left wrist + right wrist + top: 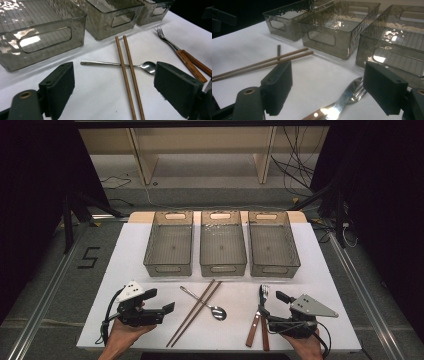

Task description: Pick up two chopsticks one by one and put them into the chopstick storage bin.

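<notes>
A pair of brown chopsticks (195, 312) lies slantwise at the middle front of the white table (125, 270). Under them a steel spoon (218, 313) crosses. To the right lie a fork (264, 291) and a knife (253, 329), both with wooden handles. At the front left a hand holds my left gripper (162, 301) open; it points toward the chopsticks (127, 75) and spoon (148, 67), nothing between its jaws. My right gripper (272, 306) is open at the front right, just above the knife blade (342, 100) and fork tines (358, 91), apart from both.
Three clear grey bins stand in a row at the back of the table: left (167, 268), middle (223, 268), right (275, 269). All look empty. Past the table are a dark floor, cables and a wooden shelf frame (145, 160).
</notes>
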### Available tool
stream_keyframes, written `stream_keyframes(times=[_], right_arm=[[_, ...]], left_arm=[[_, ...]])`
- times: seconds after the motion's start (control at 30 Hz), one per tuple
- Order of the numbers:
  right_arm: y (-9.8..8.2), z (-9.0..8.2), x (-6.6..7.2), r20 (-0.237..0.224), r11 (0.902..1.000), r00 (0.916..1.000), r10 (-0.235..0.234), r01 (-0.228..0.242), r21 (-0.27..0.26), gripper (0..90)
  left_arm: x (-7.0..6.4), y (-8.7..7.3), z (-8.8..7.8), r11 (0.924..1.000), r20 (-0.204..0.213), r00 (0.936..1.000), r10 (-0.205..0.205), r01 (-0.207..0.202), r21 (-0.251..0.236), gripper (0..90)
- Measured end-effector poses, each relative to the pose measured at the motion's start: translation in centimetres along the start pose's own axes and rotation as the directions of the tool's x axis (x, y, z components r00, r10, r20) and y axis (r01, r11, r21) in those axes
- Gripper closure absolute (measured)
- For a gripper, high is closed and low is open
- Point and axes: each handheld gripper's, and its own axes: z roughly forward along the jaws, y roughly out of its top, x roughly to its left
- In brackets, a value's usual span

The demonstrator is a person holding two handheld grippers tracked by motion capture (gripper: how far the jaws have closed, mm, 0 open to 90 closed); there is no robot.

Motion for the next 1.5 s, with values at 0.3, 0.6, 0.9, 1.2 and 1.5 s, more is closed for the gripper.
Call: stream_keyframes(times=[0.3,0.6,0.9,1.2,1.5], right_arm=[[0.0,0.1,0.1,-0.001,0.9999,1.0,-0.006,0.006,0.012,24.6],[-0.1,0.1,0.1,-0.004,0.9999,1.0,-0.002,0.002,0.016,24.8],[0.0,0.1,0.1,-0.006,0.9998,1.0,-0.003,0.003,0.019,25.1],[0.0,0.2,0.1,-0.006,0.9998,1.0,-0.003,0.003,0.02,25.4],[-0.1,0.2,0.1,-0.001,0.9997,1.0,-0.005,0.005,0.022,25.7]], left_arm=[[-0.5,2.0,2.5,0.9583,-0.032,0.9994,0.011,-0.001,0.286,18.7],[-1.5,3.1,4.5,0.9075,-0.024,0.9984,0.052,-0.037,0.418,25.9],[-2.1,3.6,6.7,0.86,-0.015,0.9968,0.079,-0.06,0.507,35.7],[-2.7,3.4,8.4,0.8281,0.025,0.996,0.086,-0.085,0.554,46.1],[-3.2,3.3,9.8,0.7936,0.059,0.9925,0.107,-0.121,0.596,58.1]])
